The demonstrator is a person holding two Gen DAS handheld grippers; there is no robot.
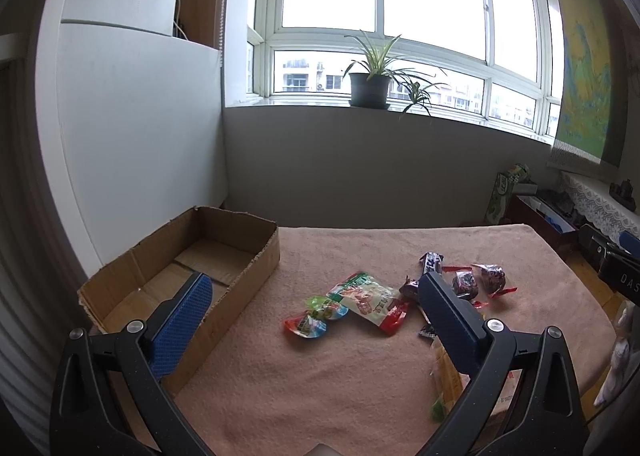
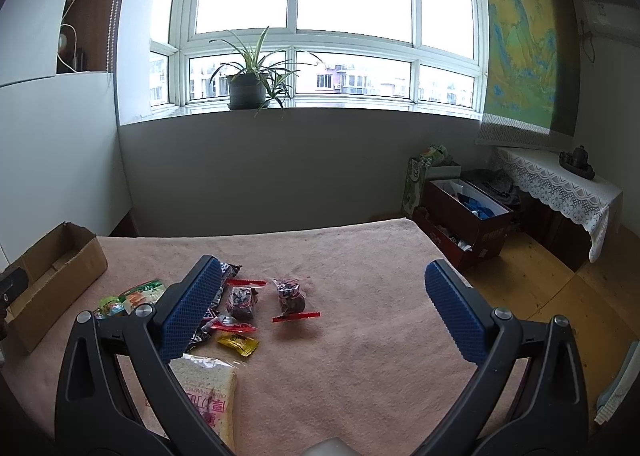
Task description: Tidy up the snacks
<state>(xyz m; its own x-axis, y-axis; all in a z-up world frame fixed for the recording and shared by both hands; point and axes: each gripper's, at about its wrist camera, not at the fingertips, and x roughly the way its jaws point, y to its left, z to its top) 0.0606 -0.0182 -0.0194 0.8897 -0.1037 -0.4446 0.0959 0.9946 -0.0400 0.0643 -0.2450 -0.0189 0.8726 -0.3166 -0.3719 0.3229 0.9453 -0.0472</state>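
Pink blanket (image 2: 360,256): snacks (image 2: 240,300) beside gaping right tool (image 2: 324,288).

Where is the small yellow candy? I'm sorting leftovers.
Right wrist view, left of centre: the yellow candy lies on the pink cloth, just beyond the bread packet.

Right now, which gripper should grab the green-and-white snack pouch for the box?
Left, probably. The left gripper is open, with the snack pouch between its fingers and the cardboard box beside it. The right gripper faces the dark wrapped candies, farther from the box.
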